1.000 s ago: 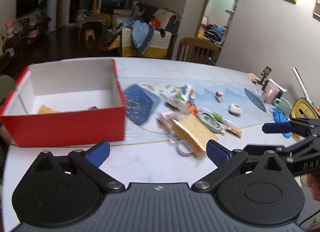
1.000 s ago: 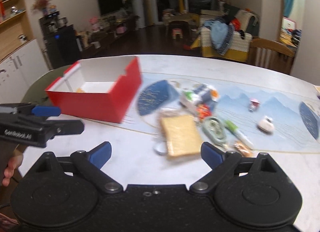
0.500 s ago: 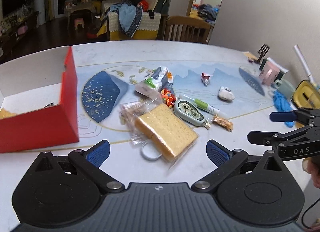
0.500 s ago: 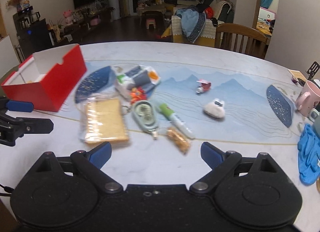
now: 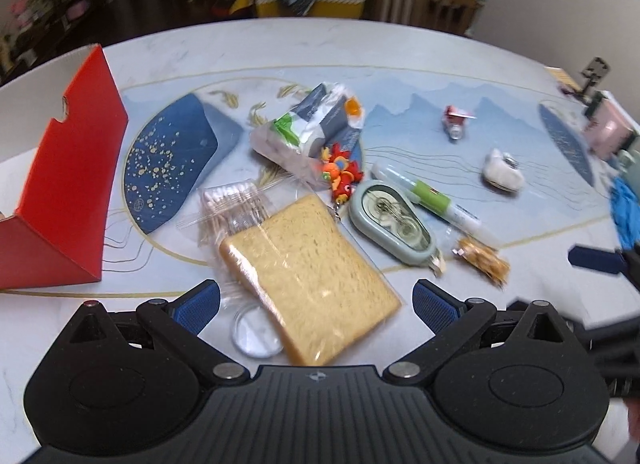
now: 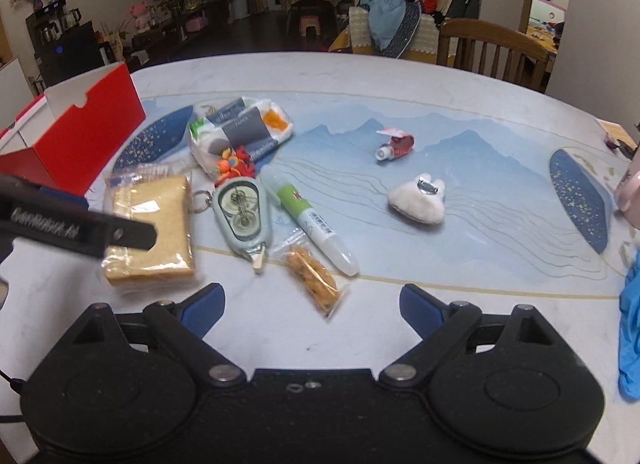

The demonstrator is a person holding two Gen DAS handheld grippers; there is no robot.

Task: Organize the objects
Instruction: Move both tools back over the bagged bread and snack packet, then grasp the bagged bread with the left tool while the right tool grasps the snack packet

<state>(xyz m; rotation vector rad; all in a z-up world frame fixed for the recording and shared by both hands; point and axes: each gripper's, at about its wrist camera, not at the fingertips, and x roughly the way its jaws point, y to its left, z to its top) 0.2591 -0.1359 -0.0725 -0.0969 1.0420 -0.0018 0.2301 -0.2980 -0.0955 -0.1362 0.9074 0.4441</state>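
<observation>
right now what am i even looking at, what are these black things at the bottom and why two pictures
The black shapes are two hand-held grippers, one in each of a person's hands; no robot arm is involved. Each carries a wide-angle camera looking forward along its two blue-tipped fingers, hence two pictures. One shows the left gripper, the other the right gripper. Both are open and hold nothing.

On the table lie a bagged slice of bread, a grey-green tape dispenser, a green-labelled marker, a small snack packet, a white plush toy and a bag of tissue packs. A red box stands open at the left. The job is tidying these things.
</observation>
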